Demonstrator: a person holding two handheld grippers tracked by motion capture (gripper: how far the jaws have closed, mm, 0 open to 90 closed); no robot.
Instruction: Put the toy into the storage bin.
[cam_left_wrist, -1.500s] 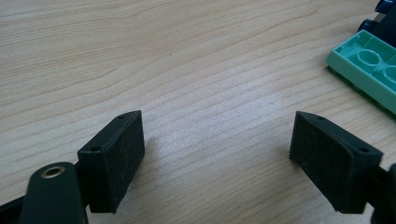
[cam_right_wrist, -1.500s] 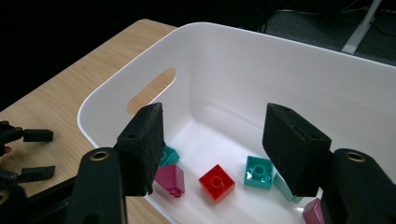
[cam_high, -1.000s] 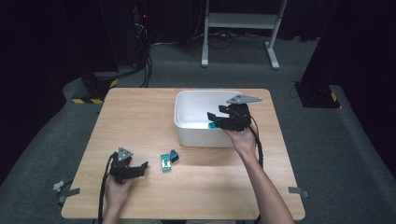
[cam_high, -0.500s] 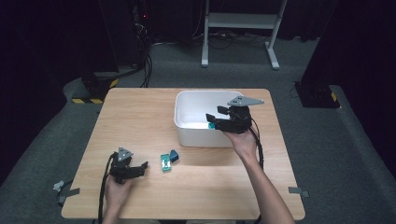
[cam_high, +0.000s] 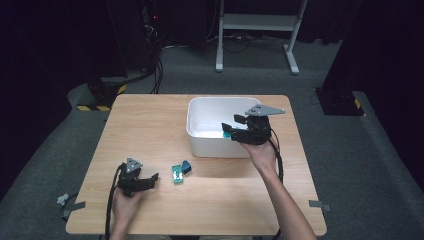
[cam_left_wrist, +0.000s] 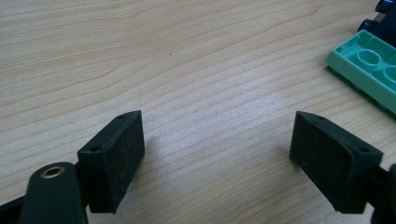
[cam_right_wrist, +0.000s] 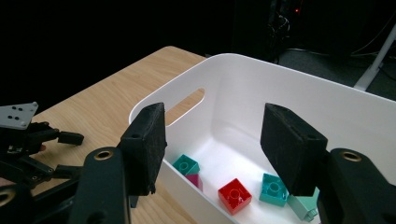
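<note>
The tabletop (cam_high: 150, 125) is pale wood with fine grain lines, and the bin (cam_high: 200, 142) is plain white. Inside lie a red brick (cam_right_wrist: 235, 195), teal bricks (cam_right_wrist: 273, 189) and a magenta one (cam_right_wrist: 194, 179). Near the black left claw (cam_high: 152, 179) sit a mint-green brick (cam_high: 177, 173) and a dark blue one (cam_high: 186, 166).

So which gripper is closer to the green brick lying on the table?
Left. The left gripper sits just beside the green brick, open and empty. The right gripper hangs over the white bin, farther off.

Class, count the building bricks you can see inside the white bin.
5 in the white bin: teal brick, magenta brick, red brick, second teal brick, mint brick. The jaws may hide others.
</note>
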